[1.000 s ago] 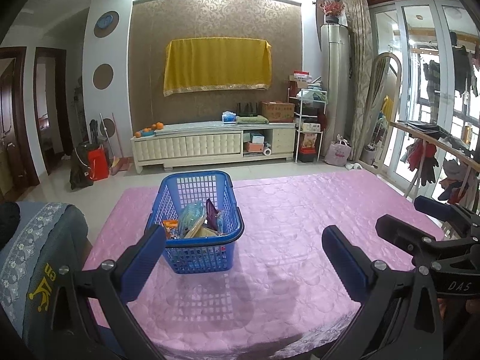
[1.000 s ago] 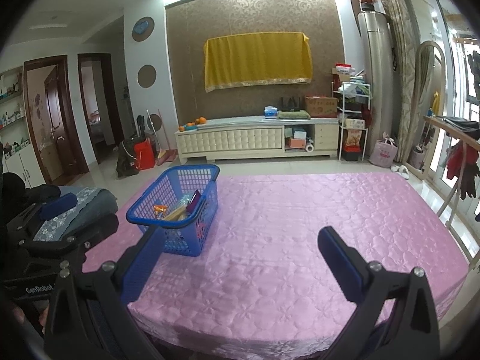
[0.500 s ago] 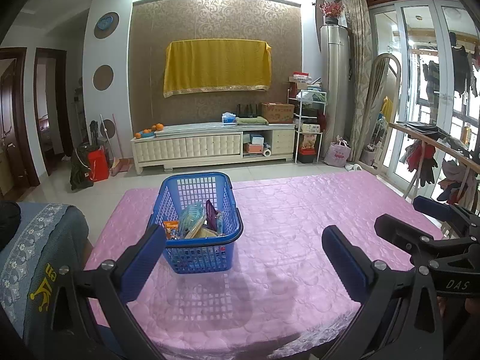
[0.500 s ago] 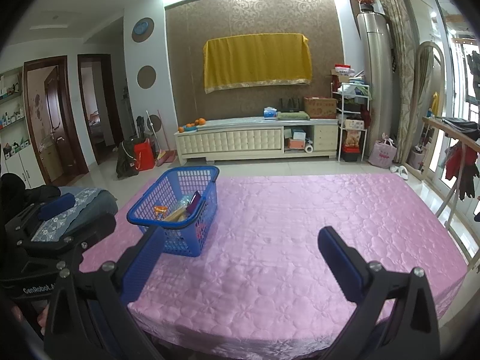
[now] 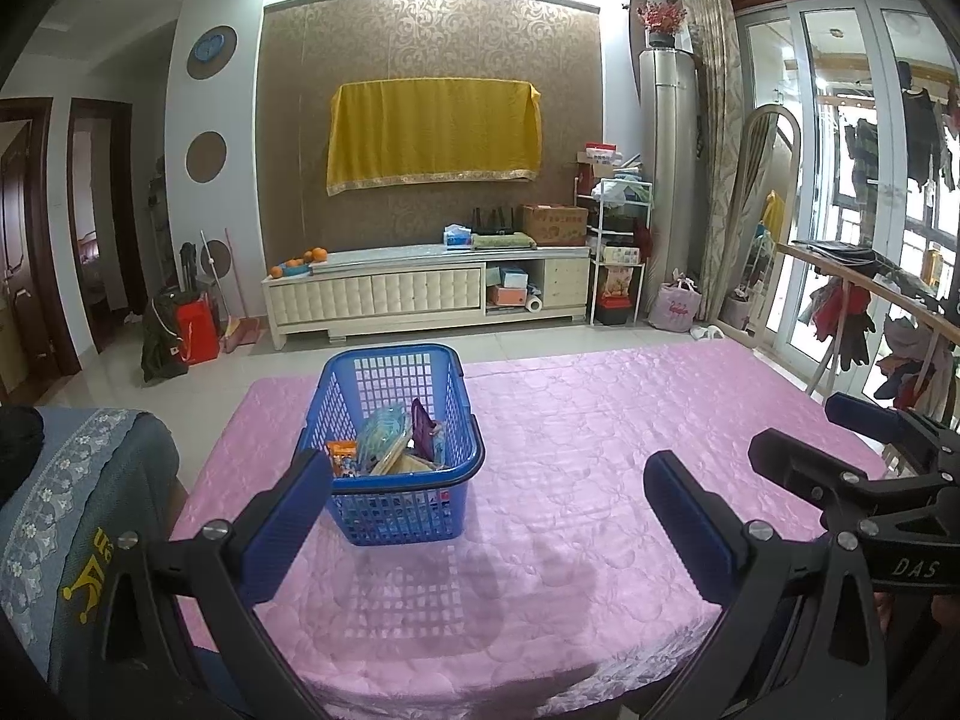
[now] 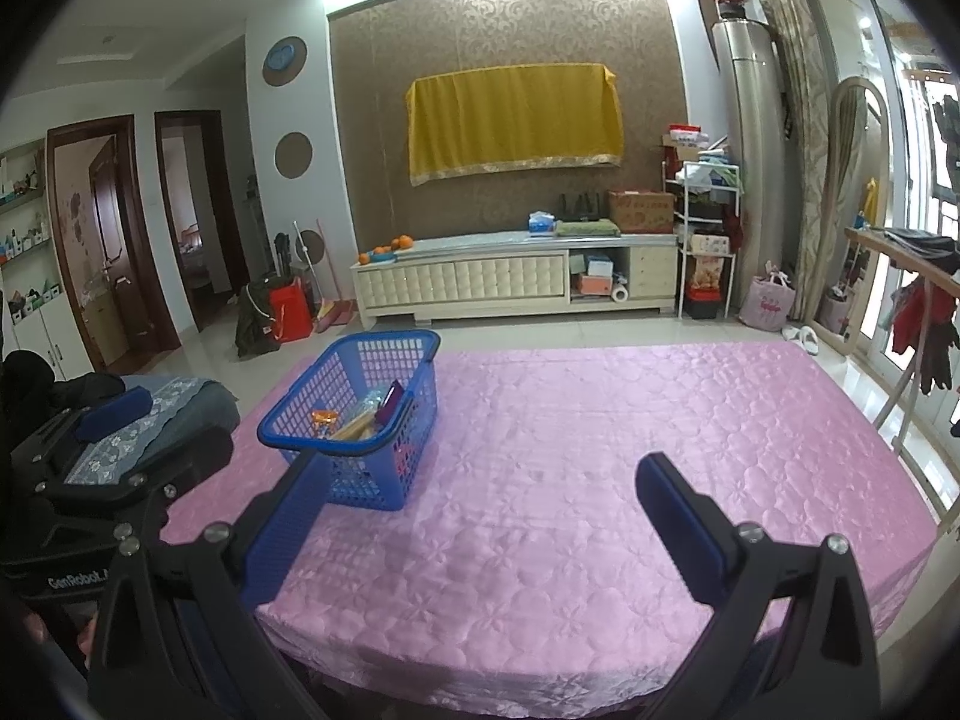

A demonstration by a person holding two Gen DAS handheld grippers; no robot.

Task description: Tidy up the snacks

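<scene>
I'm in a home living room: a cream TV cabinet (image 5: 420, 294) at frame centre under a yellow cloth (image 5: 432, 126), oranges (image 5: 300, 258) on it, laundry (image 5: 852, 324) drying at right, doors (image 6: 114, 240) at left.

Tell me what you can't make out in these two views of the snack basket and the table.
- Snack packets in the blue basket: labels too small to read, lower ones hidden by the basket wall, both views.
- Pink table: near edge cut off behind the left gripper fingers; likewise behind the right gripper in its view.
- Basket's near left corner: covered by a finger, right wrist view.
</scene>
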